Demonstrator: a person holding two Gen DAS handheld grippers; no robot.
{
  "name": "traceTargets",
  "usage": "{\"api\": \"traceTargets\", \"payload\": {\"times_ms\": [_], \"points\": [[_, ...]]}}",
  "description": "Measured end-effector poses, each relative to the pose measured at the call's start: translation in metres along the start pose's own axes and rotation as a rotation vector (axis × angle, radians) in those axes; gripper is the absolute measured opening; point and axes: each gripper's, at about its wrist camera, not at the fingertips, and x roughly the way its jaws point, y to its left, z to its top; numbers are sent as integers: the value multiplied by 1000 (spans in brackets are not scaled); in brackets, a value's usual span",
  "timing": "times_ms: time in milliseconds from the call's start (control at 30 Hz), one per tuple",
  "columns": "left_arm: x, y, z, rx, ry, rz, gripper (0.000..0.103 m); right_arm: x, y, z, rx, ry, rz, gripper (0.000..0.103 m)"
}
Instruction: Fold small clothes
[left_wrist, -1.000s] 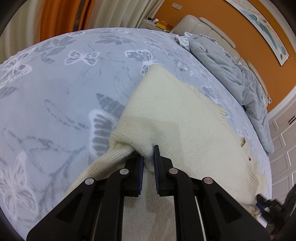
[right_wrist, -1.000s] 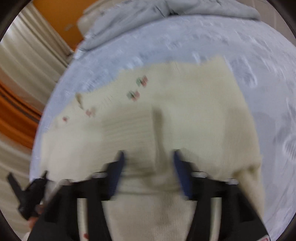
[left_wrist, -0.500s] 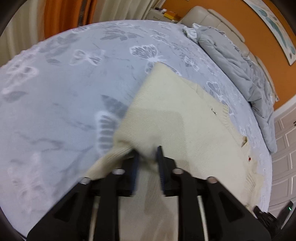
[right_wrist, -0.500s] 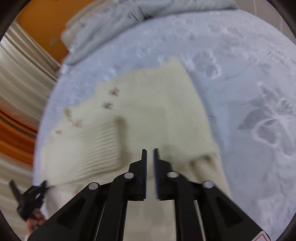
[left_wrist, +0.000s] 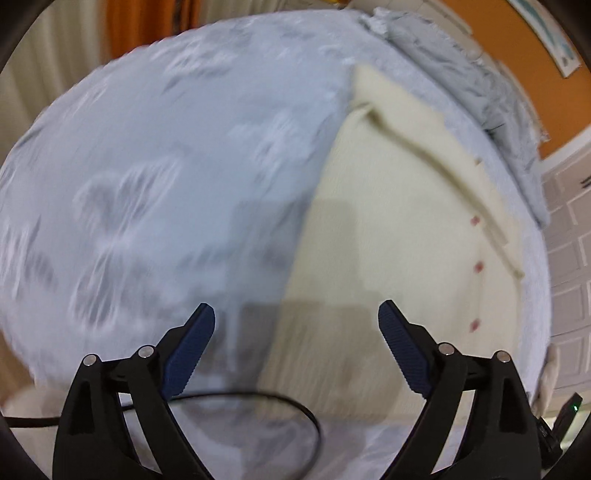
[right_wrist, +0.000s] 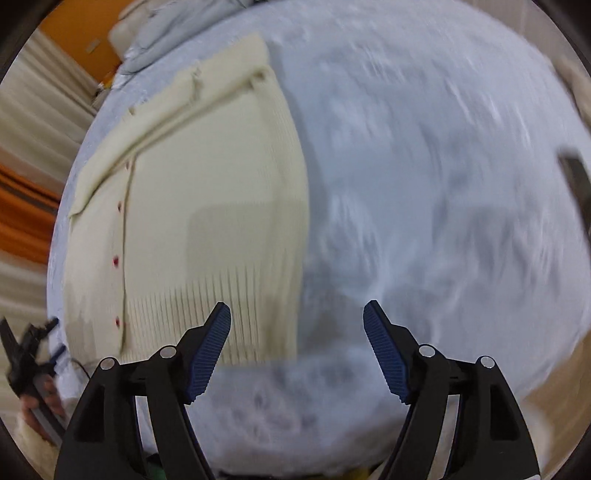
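Cardigan: cream knit garment lying flat on the bedspread, both sleeves folded in over the body; a column of small red buttons is running along the front placket, and a ribbed hem is forming the near edge.
Cardigan position: lying in the right half of the left wrist view and the left half of the right wrist view, with the hem near and the collar end far.
Left gripper: jaws standing wide apart after just opening; nothing is sitting between the pads, and the cardigan's near left corner is lying beyond the gap between them.
Right gripper: jaws standing wide apart after just opening; nothing is gripped, and the cardigan's near right hem corner is lying just beyond the left fingertip.
Cable: black lead curving across the near edge of the bedspread, close to the left gripper.
Bedspread: pale blue-grey fabric with a light butterfly pattern, covering the bed under the cardigan; motion blur is smearing the pattern in both views.
Person's hand: showing at the near left edge of the right wrist view, holding the handle of the left gripper.
Duvet: grey bedding lying bunched along the far right of the bed, beyond the cardigan.
Wall: orange surface standing behind the duvet, at the far end.
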Motion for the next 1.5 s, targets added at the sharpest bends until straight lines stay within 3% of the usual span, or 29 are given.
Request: {"api": "traceTargets", "payload": {"times_ms": [67, 167, 233, 333, 467, 600, 733, 800, 900, 933, 967, 1000, 1100, 1233, 1367, 1433, 1500], "points": [[-2, 7, -12, -31, -5, 104, 87, 3, 0, -11, 34, 15, -17, 73], [-48, 13, -19, -83, -166, 128, 87, -4, 4, -19, 20, -15, -24, 73], [-70, 14, -20, -71, -194, 144, 89, -7, 6, -24, -7, -26, -17, 73], [-62, 8, -23, -23, -111, 81, 90, -2, 4, -23, -1, -34, 5, 73], [-26, -14, -27, 27, -70, 10, 90, 10, 2, -19, 38, -45, 63, 73], [17, -25, -29, 49, 2, 31, 90, 26, 5, -13, 55, -44, 62, 73], [27, -34, -29, 82, -23, 74, 88, 32, 7, -10, 61, -73, 76, 74], [28, -37, -29, 87, -19, 90, 79, 33, 12, -9, 44, -86, 96, 69], [28, -41, -30, 110, 0, 70, 53, 38, 17, -7, 15, -68, 99, 26], [28, -42, -30, 118, 7, 71, 41, 39, 20, -6, 18, -64, 113, 18], [27, -42, -29, 118, 15, 65, 37, 39, 21, -5, 24, -64, 124, 9], [27, -41, -28, 118, 23, 55, 26, 38, 22, -4, 26, -67, 126, 9], [22, -37, -27, 96, 50, 37, 20, 33, 26, -5, 8, -83, 121, 8], [14, -37, -31, 109, 40, 56, 20, 34, 23, -8, 14, -76, 127, 10], [10, -27, -33, 82, 49, 52, 24, 35, 19, -12, 26, -72, 137, 18], [12, -19, -33, 38, 65, 25, 30, 37, 16, -13, 38, -65, 142, 20], [13, -13, -31, 4, 70, -10, 45, 40, 14, -11, 62, -55, 160, 23]]}}
